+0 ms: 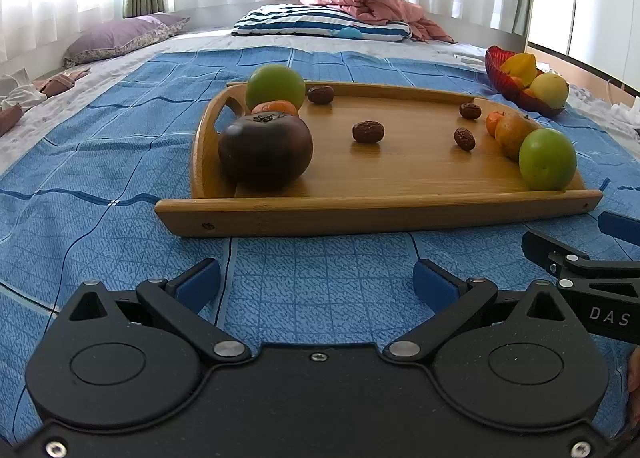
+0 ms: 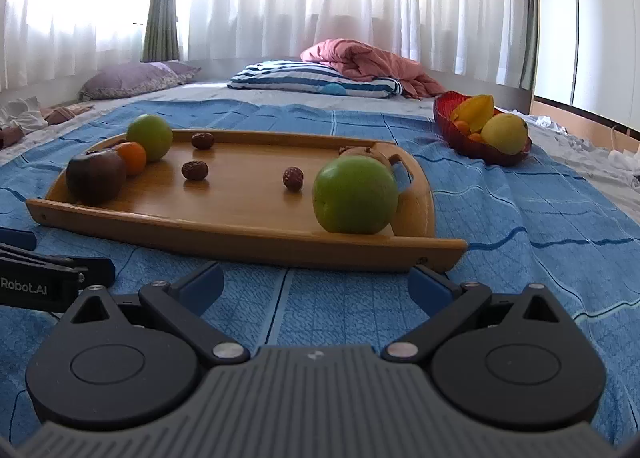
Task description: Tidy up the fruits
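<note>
fruits are lying on a wooden tray [image 1: 360, 213] on the blue bedspread [image 1: 100, 161], a dark fruit [image 1: 265, 151] sitting at its left end and a green fruit [image 2: 355, 194] at its right, while the left gripper [image 1: 316, 284] and right gripper [image 2: 316, 284] are both gaping wide, gripping nothing, just short of the tray.

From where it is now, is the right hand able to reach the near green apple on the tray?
Probably yes. The right tongs stand open and empty before the tray, and the green apple sits just behind its low front rim, with nothing between.
</note>
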Demonstrator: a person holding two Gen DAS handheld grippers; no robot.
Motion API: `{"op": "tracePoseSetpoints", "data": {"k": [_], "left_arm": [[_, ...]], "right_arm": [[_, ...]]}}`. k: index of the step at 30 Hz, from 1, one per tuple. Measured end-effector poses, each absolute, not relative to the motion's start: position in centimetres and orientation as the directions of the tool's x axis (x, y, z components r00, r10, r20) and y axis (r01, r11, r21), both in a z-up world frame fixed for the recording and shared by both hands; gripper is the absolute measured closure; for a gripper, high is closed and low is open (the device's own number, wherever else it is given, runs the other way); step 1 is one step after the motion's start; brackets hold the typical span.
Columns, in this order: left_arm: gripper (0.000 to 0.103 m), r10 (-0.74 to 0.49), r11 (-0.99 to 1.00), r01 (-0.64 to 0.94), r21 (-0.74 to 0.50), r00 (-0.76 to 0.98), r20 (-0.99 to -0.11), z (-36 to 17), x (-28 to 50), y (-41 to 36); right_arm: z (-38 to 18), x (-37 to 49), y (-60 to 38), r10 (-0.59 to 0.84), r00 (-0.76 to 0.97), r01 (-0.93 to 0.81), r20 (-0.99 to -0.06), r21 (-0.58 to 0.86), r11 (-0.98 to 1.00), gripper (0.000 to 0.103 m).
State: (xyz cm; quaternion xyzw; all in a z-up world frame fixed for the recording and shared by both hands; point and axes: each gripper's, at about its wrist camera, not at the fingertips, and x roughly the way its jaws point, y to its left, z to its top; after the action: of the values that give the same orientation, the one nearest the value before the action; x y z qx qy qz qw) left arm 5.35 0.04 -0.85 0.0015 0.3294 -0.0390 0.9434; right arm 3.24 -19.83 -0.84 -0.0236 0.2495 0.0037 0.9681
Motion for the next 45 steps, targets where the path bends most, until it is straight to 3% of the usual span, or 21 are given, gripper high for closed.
{"op": "tracePoseSetpoints", "data": {"k": [18,45], "left_arm": [[0.0,-0.075,0.997,0.064,-0.04,0.774,-0.629,-1.2,5.65,0.26],[0.0,-0.069,0.998,0.061,-0.035,0.769,-0.635,-1.26,5.81,0.1]], "right_arm": [[-1.61,4.05,-19.41,-0.053,0.843,0.013,-0.536,-0.078,0.997,0.0],[-1.68,4.34,-19.23,-0.058,0.839,0.003,-0.541,-0.103,0.995,0.0]]}}
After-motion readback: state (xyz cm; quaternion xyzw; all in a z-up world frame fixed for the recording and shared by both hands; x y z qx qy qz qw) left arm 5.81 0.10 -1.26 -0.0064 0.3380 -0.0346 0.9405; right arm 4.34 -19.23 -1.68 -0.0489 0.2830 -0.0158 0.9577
